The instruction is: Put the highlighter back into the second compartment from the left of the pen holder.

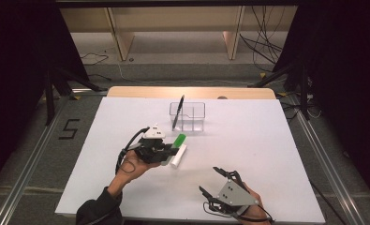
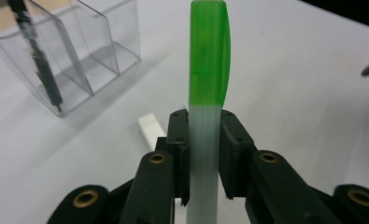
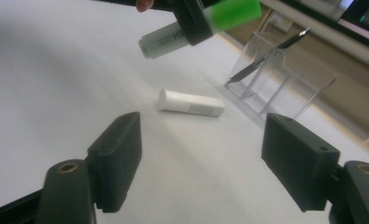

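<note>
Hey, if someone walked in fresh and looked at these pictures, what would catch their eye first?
Probably the bright green-capped white marker, clamped in the left gripper and held above the white table. Beyond it, near the table's far edge, stands a clear plastic compartment holder with a black pen leaning in it. A white cylindrical tube lies flat on the table under the marker, and the right gripper is open with nothing between its pads.

The highlighter [image 2: 205, 116] has a frosted, translucent plastic barrel and a semi-gloss green plastic cap [image 2: 210, 51]. The left gripper [image 2: 204, 154] has matt black plastic jaws with brass-coloured metal rivets. The organiser [image 2: 74, 56] is clear, glossy plastic. The white tube [image 3: 191, 103] is smooth and matt. The table [image 1: 267, 140] carries a smooth, matt white covering; bare wood shows along its far edge.
</note>
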